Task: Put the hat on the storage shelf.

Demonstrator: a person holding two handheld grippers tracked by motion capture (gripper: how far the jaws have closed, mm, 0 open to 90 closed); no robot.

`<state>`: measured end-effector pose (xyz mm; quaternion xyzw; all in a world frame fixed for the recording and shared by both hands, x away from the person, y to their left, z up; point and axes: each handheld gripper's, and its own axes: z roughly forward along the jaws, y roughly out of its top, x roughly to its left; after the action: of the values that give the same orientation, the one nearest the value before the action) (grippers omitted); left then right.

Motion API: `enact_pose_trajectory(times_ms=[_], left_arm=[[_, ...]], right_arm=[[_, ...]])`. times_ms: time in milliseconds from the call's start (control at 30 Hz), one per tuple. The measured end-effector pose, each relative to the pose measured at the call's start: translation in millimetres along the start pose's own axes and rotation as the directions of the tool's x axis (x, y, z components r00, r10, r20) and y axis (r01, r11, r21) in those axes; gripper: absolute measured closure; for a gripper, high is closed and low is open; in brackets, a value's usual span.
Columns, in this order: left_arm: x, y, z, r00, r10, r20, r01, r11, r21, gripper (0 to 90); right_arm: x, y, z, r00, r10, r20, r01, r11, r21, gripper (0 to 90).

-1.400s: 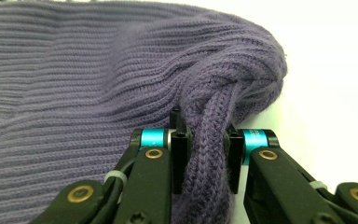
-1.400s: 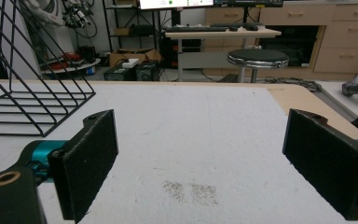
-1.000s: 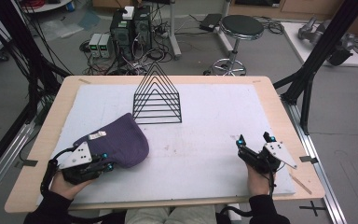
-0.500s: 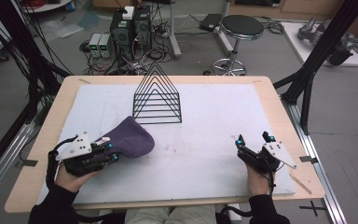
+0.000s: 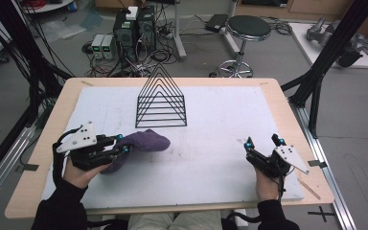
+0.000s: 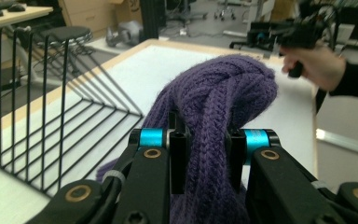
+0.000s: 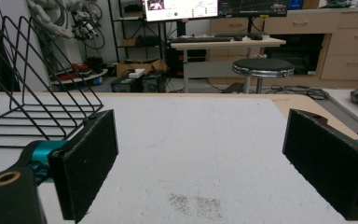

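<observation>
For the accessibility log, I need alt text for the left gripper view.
The left gripper is shut on a purple knit cloth, which bulges up between its black jaws above a white table. A black wire rack stands to the left; a hand holding the right gripper shows at the upper right.

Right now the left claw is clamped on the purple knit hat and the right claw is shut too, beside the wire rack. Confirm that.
Not quite. The right claw is open: the right gripper view shows its pads wide apart with nothing between them. The left claw is indeed clamped on the purple knit hat, near the wire rack.
</observation>
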<state>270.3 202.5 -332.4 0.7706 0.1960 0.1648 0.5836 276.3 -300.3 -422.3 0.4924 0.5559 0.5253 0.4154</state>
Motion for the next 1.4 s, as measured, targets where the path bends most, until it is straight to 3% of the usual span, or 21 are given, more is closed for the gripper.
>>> enact_pose_trajectory(times_ms=[200, 367, 533, 833, 967, 1067, 1133, 1200, 1233, 1300, 1400], left_arm=[[-2.2, 14.8, 7.1, 0.9994, 0.009, 0.035, -0.008, 0.9995, -0.029, 77.8], [-3.0, 28.1, 9.6, 0.9977, 0.005, 0.068, 0.001, 0.9958, -0.092, 77.8], [-1.0, 50.6, 13.4, 0.9947, 0.011, 0.102, 0.008, 0.984, -0.178, 77.7], [5.6, 90.6, 27.3, 0.9886, 0.02, 0.149, 0.029, 0.9482, -0.316, 77.7], [9.2, 102.4, 31.9, 0.9828, 0.015, 0.184, 0.058, 0.9218, -0.383, 77.7], [12.5, 106.4, 34.3, 0.9753, -0.007, 0.221, 0.104, 0.8961, -0.431, 77.7], [14.9, 107.3, 35.4, 0.9684, -0.024, 0.248, 0.139, 0.8793, -0.456, 77.7], [16.9, 107.5, 36.6, 0.9657, -0.033, 0.258, 0.154, 0.8717, -0.465, 77.7], [17.9, 107.5, 37.3, 0.9663, -0.034, 0.255, 0.154, 0.8715, -0.466, 77.7], [19.3, 107.2, 38.9, 0.9683, -0.037, 0.247, 0.149, 0.8774, -0.456, 77.7], [21.3, 106.4, 41.9, 0.9674, -0.038, 0.25, 0.151, 0.88, -0.45, 77.7]], right_arm=[[2.5, 4.8, -3.5, 0.9999, 0.003, -0.016, -0.003, 1.0, -0.03, 9.4], [6.2, 8.6, -5.5, 0.9993, 0.007, -0.037, -0.008, 0.999, -0.041, 9.4], [10.1, 9.4, -5.5, 0.9984, -0.014, -0.055, 0.012, 0.999, -0.043, 9.4], [12.1, 11.4, -6.5, 0.9966, -0.024, -0.078, 0.02, 0.998, -0.055, 9.4], [12.5, 12.2, -6.7, 0.9943, -0.025, -0.103, 0.018, 0.998, -0.063, 9.4], [14.2, 13.8, -7.1, 0.99, -0.026, -0.139, 0.016, 0.997, -0.072, 9.4], [16.4, 16.2, -7.2, 0.9838, -0.025, -0.178, 0.011, 0.997, -0.081, 9.4], [20.0, 20.9, -6.9, 0.973, -0.028, -0.229, 0.007, 0.996, -0.092, 9.4], [22.6, 23.9, -6.8, 0.9651, -0.033, -0.26, 0.008, 0.995, -0.098, 9.4], [29.7, 30.6, -6.1, 0.9432, -0.046, -0.329, 0.01, 0.994, -0.112, 9.4], [44.8, 39.2, -1.4, 0.895, -0.102, -0.434, 0.049, 0.99, -0.13, 9.4]])
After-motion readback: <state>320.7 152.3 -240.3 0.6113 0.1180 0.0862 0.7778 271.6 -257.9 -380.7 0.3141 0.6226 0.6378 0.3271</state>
